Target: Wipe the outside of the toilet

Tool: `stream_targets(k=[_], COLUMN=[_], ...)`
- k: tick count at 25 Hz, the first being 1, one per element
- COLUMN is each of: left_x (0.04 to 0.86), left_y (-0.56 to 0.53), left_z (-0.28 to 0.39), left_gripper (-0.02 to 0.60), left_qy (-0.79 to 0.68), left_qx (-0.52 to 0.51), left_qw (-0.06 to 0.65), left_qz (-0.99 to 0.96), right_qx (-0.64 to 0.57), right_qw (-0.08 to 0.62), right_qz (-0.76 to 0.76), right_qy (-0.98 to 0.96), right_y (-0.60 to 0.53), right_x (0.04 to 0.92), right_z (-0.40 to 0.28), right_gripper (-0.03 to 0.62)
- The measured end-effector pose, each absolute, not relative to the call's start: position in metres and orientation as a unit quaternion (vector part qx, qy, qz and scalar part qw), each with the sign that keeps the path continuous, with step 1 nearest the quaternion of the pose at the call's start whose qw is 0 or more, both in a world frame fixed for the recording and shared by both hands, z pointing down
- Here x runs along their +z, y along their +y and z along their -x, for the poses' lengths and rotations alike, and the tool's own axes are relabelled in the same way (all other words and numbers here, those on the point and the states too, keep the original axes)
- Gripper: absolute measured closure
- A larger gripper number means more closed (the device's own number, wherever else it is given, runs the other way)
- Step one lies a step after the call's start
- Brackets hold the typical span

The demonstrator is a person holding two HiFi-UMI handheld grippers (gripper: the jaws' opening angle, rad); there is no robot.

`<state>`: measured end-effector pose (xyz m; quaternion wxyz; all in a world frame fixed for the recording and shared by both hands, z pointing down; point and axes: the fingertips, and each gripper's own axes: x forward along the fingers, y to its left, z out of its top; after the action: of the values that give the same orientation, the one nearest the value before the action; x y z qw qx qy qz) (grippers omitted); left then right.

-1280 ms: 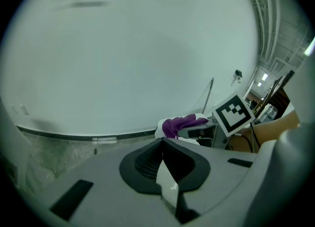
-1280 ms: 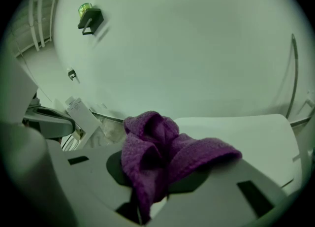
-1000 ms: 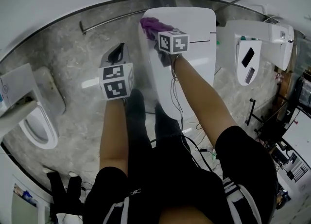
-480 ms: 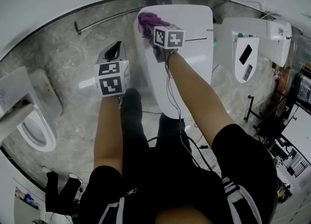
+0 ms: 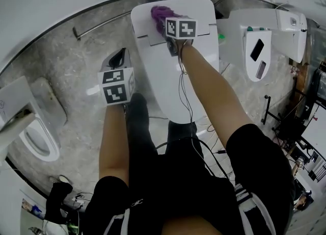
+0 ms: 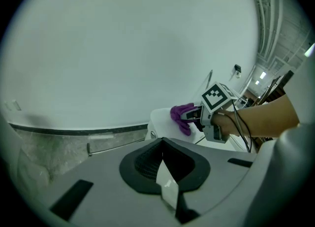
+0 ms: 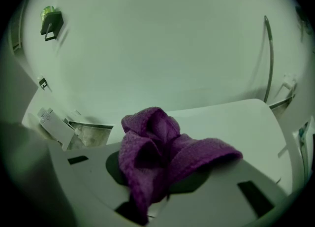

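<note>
The white toilet (image 5: 170, 71) stands with its lid down, straight ahead in the head view. A bunched purple cloth (image 5: 162, 14) rests on its rear part, near the tank. My right gripper (image 5: 172, 23) is shut on the cloth and presses it onto the white top. In the right gripper view the cloth (image 7: 162, 145) fills the jaws, with the toilet top (image 7: 236, 122) behind it. My left gripper (image 5: 120, 58) hangs over the floor to the left of the toilet, shut and holding nothing. The left gripper (image 6: 166, 179) view shows the cloth (image 6: 181, 117) and the toilet (image 6: 160, 122) ahead to its right.
A second white toilet (image 5: 35, 134) stands at the far left. A white fixture (image 5: 260, 45) with dark items on it is at the right. A metal bar (image 5: 107, 17) runs along the wall base. Cables (image 5: 204, 142) lie on the grey marble floor (image 5: 76, 66).
The right gripper has carried the purple cloth from the toilet's left rear edge toward the middle of its rear top. The left gripper has stayed over the floor.
</note>
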<state>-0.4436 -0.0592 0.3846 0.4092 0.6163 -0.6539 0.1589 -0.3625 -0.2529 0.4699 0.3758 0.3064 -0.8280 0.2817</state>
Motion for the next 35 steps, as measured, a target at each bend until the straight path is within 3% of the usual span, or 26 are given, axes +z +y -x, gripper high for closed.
stream_targets(k=[18,29,35], left_x=[0.382,0.391,0.401], left_y=[-0.123,-0.180,-0.215], left_z=[0.324,0.217,0.169], left_gripper=[0.575,0.575,0.575], left_qy=[-0.648,-0.646,-0.655], left_qx=[0.181,0.193,0.199], left_qw=[0.406,0.413,0.413], left_qz=[-0.618,-0.612,-0.601], right_qx=[0.276,0.174,0.125], right_qw=[0.389,0.439,0.411], right_qz=[-0.312,-0.234,-0.150], right_qy=[-0.822,-0.850,-0.890], right_y=[-0.349,-0.412,-0.441], right_x=[0.474,0.473,0.482], right_z=[0.227,0.144,0.113], right_gripper=[0.491,0.493,0.500])
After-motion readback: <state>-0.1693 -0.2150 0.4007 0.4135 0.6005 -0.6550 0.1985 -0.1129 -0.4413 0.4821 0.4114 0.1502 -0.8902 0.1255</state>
